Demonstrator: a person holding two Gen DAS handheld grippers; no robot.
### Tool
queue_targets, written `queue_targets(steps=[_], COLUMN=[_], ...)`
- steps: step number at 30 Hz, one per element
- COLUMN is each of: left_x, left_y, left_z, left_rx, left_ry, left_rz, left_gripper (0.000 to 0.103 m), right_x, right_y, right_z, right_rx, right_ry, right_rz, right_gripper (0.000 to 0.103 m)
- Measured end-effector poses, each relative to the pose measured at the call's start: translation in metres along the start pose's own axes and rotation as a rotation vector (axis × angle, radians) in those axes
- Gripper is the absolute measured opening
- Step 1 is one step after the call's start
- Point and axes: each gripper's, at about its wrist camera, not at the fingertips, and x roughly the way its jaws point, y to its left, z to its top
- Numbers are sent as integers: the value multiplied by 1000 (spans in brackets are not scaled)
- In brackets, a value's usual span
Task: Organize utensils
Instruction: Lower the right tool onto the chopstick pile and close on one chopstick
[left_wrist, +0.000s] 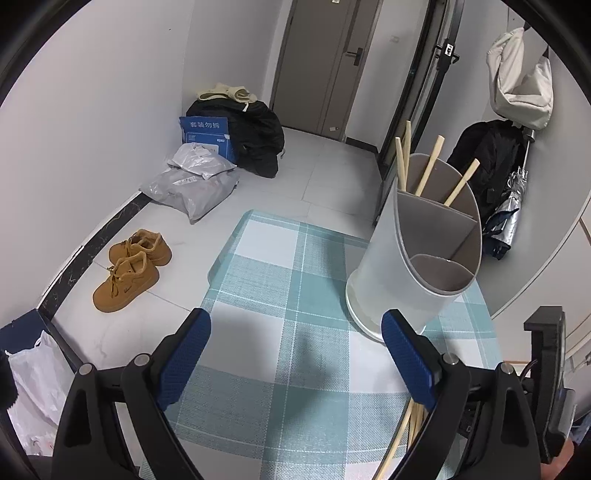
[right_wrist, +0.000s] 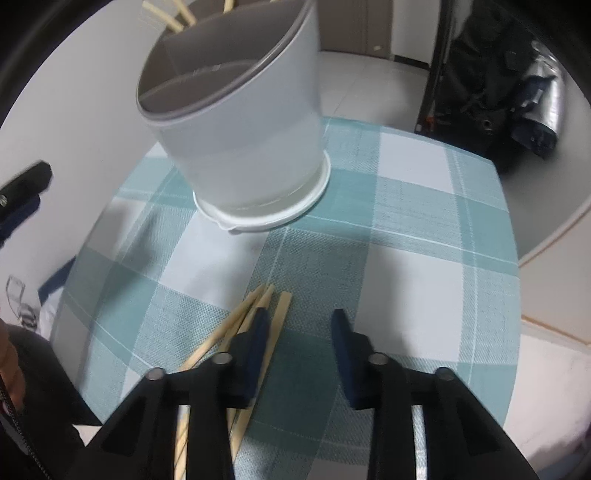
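Checked cloth (left_wrist: 280, 280) lies bare ahead of the left gripper (left_wrist: 295, 350), whose blue pads stand wide apart with nothing between them. Utensil holder (left_wrist: 417, 243) blocks the far right side; sticks rise above its rim. Loose chopsticks (right_wrist: 255, 317) lie under the right gripper (right_wrist: 299, 328) at its left finger. Cloth is bare to their right.

The worktop (left_wrist: 280, 280) wore a teal-and-white checked cloth. The utensil holder (left_wrist: 413, 258) was pale grey outside, brownish inside, holding light wooden chopsticks (left_wrist: 428, 166). Tan shoes (left_wrist: 129, 269) sat on the pale floor tiles (left_wrist: 325, 173). Blue pads (left_wrist: 184, 354) lined black jaws.
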Motion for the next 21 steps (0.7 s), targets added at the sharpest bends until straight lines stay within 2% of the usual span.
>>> queue_targets(steps=[2, 11, 13, 17, 20, 21], left_x=[0, 2, 3, 4, 5, 5], left_y=[3, 12, 12, 13, 15, 15], left_z=[1, 4, 4, 5, 4, 3], left_rx=[-13, -63, -65, -81, -93, -93], left_ry=[3, 22, 26, 30, 40, 43], left_rz=[-7, -24, -22, -24, -26, -24], left_gripper=[91, 91, 91, 91, 91, 91], right_x=[3, 7, 13, 8, 9, 9], right_y=[4, 18, 17, 15, 20, 21], right_z=[1, 12, 15, 11, 11, 12], right_rx=[-21, -78, -57, -40, -63, -64], right_ry=[14, 41, 79, 79, 72, 72], right_rz=[2, -108, -118, -120, -128, -122], right_gripper=[28, 28, 25, 21, 14, 9])
